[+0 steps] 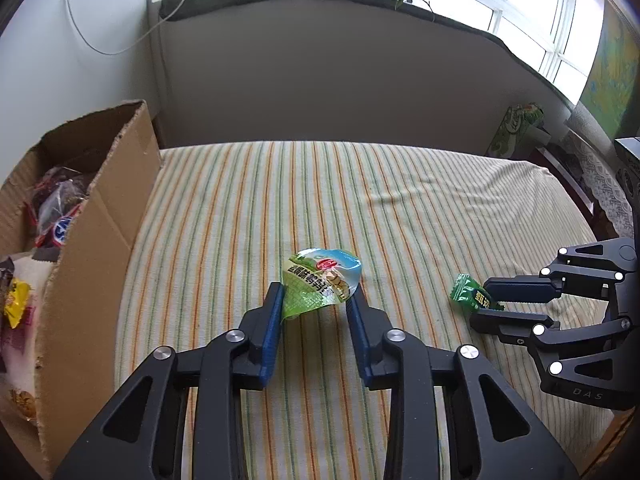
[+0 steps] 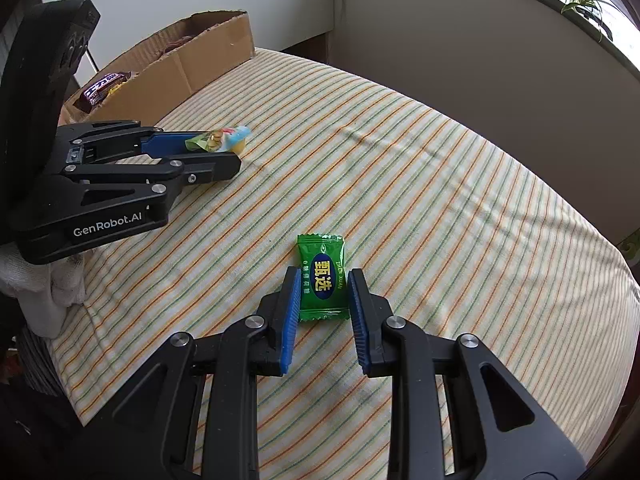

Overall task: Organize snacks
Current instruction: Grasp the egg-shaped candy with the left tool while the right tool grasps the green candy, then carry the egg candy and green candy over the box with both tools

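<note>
A small jelly cup (image 1: 320, 276) with a green and blue lid rests on the striped cloth, between the blue pads of my left gripper (image 1: 317, 294). Both pads touch its sides and the lid edge is bent. In the right wrist view the cup (image 2: 218, 140) sits at the tip of the left gripper (image 2: 236, 152). A green wrapped candy (image 2: 320, 256) lies flat on the cloth. My right gripper (image 2: 325, 280) is shut on its lower half, one pad against each long edge. The left wrist view has the candy (image 1: 466, 292) in the right gripper (image 1: 480, 302) at the right.
An open cardboard box (image 1: 100, 240) holding several wrapped snacks (image 1: 56, 208) stands at the left edge of the striped cloth (image 1: 280, 200); it shows too in the right wrist view (image 2: 180, 68). A green packet (image 1: 516, 128) lies far right. A white-gloved hand (image 2: 52, 288) holds the left gripper.
</note>
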